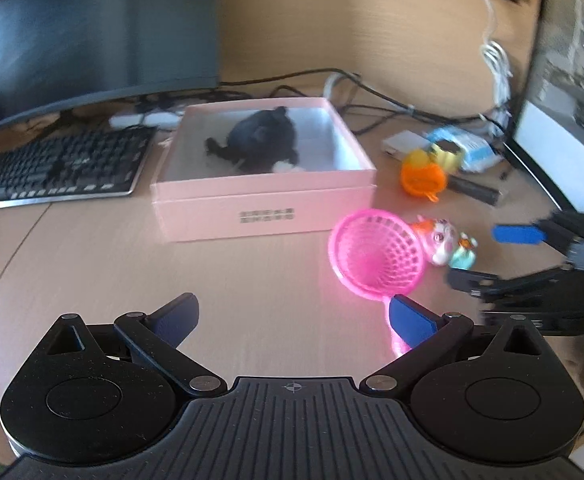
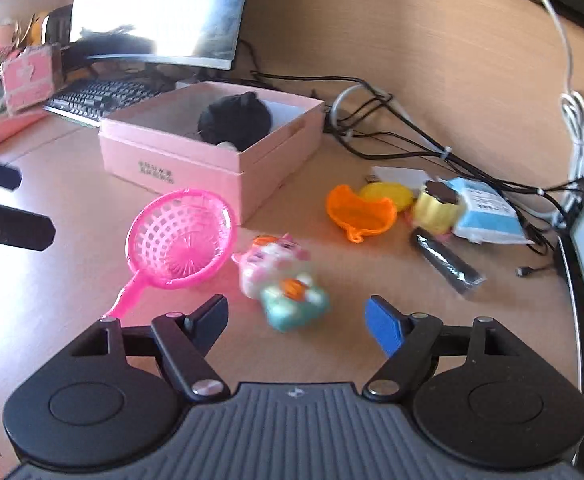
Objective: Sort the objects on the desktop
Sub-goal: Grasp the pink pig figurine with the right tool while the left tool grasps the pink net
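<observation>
Beside the pink box (image 2: 211, 148), the right gripper (image 2: 296, 320) hangs wide and empty over the cat toy (image 2: 279, 280), seemingly the next pick through the blur, needing descent and closing; the left gripper (image 1: 292, 316) waits wide too.

1 pink box (image 2: 195, 160), 1 black plush (image 2: 233, 120) inside; 1 pink strainer (image 2: 183, 236), 1 cat toy (image 2: 279, 276), 1 orange cup (image 2: 360, 210), 2 monitors, 1 kbd (image 1: 59, 164).

Bright daylight, motion blur, bowed fisheye edges.
</observation>
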